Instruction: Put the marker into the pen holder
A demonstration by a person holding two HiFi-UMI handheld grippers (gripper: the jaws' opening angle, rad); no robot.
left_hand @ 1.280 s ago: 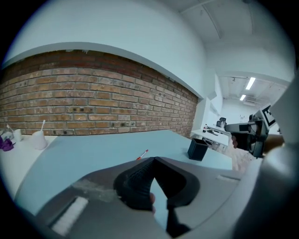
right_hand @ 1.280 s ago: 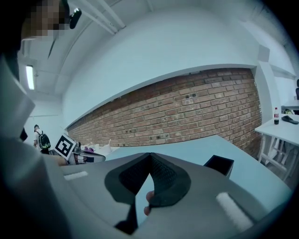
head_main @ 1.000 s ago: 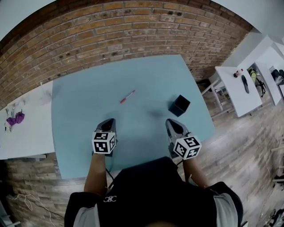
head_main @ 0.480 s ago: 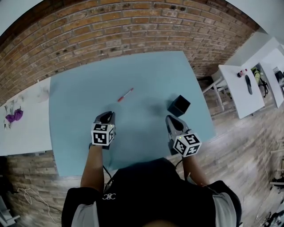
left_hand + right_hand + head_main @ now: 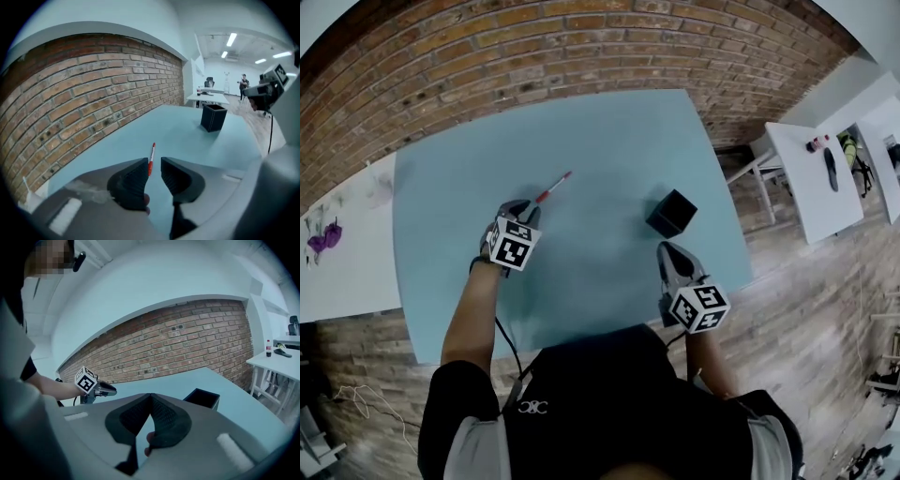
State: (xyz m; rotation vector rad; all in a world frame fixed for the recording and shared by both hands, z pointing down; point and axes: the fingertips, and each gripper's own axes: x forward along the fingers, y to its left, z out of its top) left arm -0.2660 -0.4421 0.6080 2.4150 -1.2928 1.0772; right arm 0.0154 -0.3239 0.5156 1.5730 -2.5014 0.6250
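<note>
Where the marker [image 5: 551, 187] lies: flat on the light blue surface [image 5: 609, 131], well to the left of the pen holder [image 5: 671, 213] as the head view shows it, and apart from it.
Marker's look: slim and straight, with a white barrel, a longer red section at the end nearer the person and a small red tip at the far end; it slants away toward the brick wall [image 5: 534, 47]. Any print on it is too small to tell.
Pen holder: a small black square box, open at the top, standing upright on the surface; what is inside cannot be made out.
Left tongs [image 5: 153, 162]: released, the jaws having just been opening and now standing a narrow gap apart. They are far to the left of the pen holder and point down at the marker's near red end, which shows through the gap just ahead of the tips. Nothing is pressed between the pads.
Right tongs [image 5: 150, 397]: clenched, the ribbed pads meeting at the tips with nothing between them, held just short of the pen holder on the person's side.
Brick wall: runs along the far edge of the surface, beyond the pen holder.
</note>
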